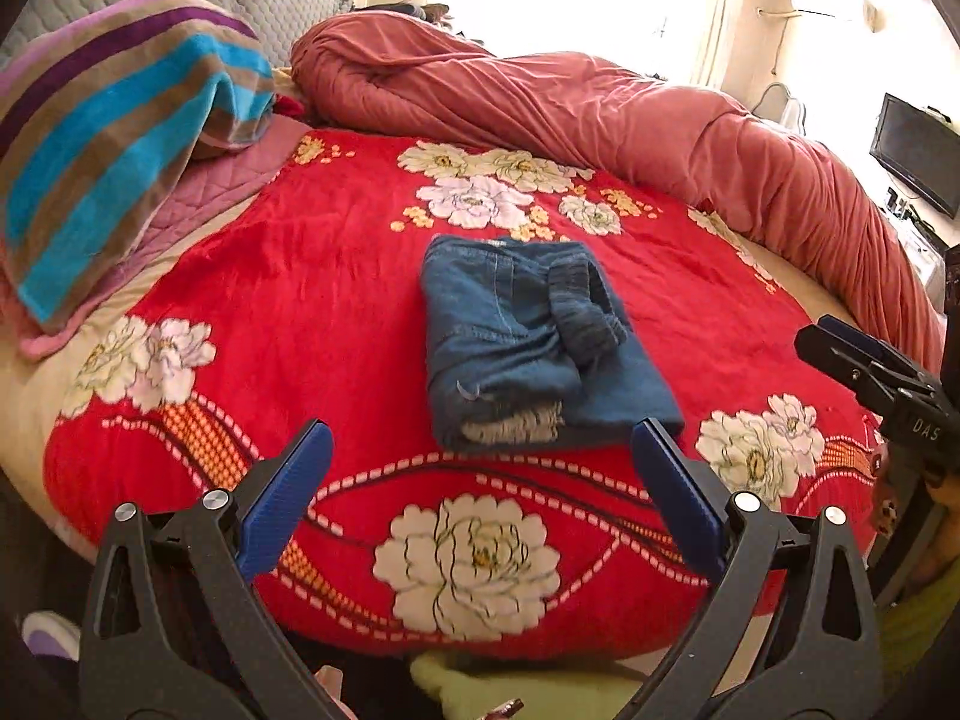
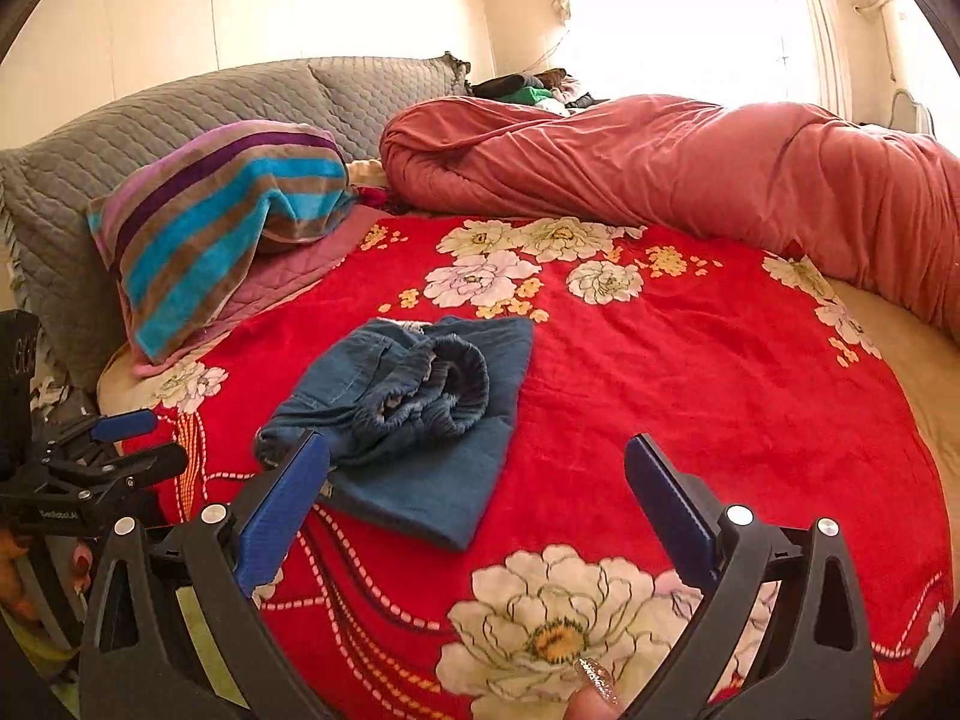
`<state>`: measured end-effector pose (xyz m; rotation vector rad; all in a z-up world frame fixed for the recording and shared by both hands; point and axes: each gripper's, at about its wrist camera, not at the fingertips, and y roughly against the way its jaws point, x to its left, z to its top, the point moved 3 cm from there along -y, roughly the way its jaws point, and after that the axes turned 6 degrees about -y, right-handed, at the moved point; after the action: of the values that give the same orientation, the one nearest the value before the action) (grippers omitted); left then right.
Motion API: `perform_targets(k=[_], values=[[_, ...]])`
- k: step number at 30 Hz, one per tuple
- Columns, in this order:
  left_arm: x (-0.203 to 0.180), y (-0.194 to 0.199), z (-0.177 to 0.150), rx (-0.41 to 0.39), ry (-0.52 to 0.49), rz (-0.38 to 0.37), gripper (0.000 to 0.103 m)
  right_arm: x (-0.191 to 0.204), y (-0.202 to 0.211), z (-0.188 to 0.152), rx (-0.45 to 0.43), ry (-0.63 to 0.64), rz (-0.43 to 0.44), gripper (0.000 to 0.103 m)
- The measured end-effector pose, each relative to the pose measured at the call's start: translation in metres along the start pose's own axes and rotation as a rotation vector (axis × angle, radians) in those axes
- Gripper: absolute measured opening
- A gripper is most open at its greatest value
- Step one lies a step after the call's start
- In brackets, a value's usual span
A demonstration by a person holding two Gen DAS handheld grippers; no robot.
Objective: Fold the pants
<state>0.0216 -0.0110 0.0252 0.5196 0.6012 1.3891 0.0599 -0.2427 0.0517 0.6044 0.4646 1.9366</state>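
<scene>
Blue denim pants lie folded into a small bundle on the red flowered blanket, with the elastic waistband on top. My left gripper hovers open just short of the bundle's near edge, nothing between its blue pads. In the right wrist view the pants sit to the left of centre. My right gripper is open and empty, its left finger overlapping the bundle's near corner in the picture. Each gripper shows at the edge of the other's view: the right gripper and the left gripper.
A striped towel lies over a pillow at the back left. A rolled pink-red duvet runs along the far and right side of the bed. Grey quilted pillows stand against the wall. A screen is at the far right. A fingertip shows at the bottom.
</scene>
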Motion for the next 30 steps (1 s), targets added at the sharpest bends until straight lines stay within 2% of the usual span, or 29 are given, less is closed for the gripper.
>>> perform_targets(k=[5, 13, 30], values=[[0.000, -0.001, -0.017, 0.035, 0.009, -0.006, 0.093, 0.000, 0.001, -0.018, 0.027, -0.012, -0.013, 0.098], [-0.001, -0.004, -0.033, 0.063, 0.004, 0.001, 0.093, 0.000, -0.011, -0.050, 0.118, -0.035, -0.031, 0.098], [0.002, -0.003, -0.039, 0.078, 0.021, 0.021, 0.093, 0.007, -0.017, -0.054, 0.128, -0.022, -0.036, 0.098]])
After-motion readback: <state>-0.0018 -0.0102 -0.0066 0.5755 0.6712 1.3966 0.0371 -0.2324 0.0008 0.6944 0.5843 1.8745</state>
